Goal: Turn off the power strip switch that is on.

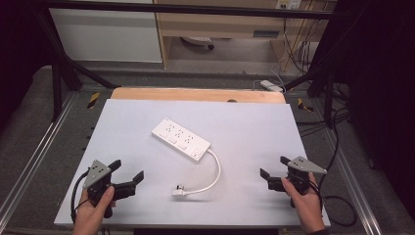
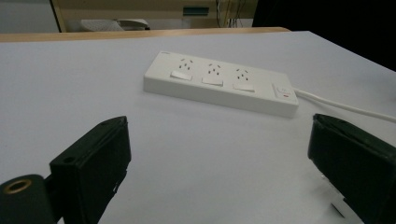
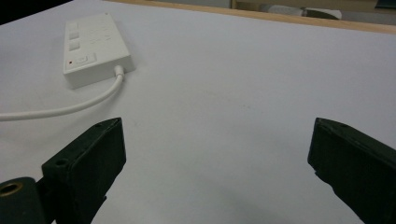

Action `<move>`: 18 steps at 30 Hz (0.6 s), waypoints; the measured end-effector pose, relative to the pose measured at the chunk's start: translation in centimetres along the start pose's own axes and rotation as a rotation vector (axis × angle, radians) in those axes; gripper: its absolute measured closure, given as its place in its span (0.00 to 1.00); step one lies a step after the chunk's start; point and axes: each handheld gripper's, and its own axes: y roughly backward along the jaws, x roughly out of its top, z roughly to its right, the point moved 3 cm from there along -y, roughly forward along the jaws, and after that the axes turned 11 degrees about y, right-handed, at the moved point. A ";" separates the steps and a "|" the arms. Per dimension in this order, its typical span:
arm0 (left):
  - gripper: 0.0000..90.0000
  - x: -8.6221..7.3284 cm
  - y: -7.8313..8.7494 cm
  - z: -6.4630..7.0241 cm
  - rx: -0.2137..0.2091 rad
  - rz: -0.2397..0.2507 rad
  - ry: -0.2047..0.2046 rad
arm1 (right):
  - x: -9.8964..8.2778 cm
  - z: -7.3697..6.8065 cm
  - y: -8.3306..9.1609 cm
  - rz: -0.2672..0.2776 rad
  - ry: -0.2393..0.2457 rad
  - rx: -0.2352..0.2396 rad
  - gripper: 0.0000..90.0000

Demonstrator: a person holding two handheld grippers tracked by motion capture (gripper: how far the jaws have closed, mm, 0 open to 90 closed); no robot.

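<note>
A white power strip [image 1: 180, 139] with three sockets lies at an angle in the middle of the white table top [image 1: 244, 122]. Its white cable [image 1: 215, 174] curves forward to a plug [image 1: 179, 191] lying flat on the table. My left gripper [image 1: 128, 171] rests near the front left corner, open and holding nothing; the left gripper view looks across to the strip [image 2: 219, 83]. At the front right, my right gripper [image 1: 275, 166] is also open and holds nothing. The strip [image 3: 95, 46] and its cable [image 3: 70, 108] lie at the upper left of the right gripper view.
A wooden board [image 1: 195, 94] edges the table's far side. Metal frame rails [image 1: 29, 161] run along both sides, with loose cables [image 1: 337, 147] on the floor at the right. Shelving and a cabinet [image 1: 107, 34] stand beyond the table.
</note>
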 end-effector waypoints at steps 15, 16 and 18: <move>0.07 0.1 0.1 0.2 -0.012 0.006 -0.003 | 0.2 -0.2 0.0 0.007 0.002 -0.002 0.04; 0.07 0.1 0.1 0.2 -0.012 0.006 -0.005 | 0.2 -0.2 0.0 0.006 0.000 -0.002 0.04; 0.07 0.1 0.1 0.2 -0.014 0.004 -0.007 | 0.2 -0.2 0.0 0.005 0.002 -0.001 0.04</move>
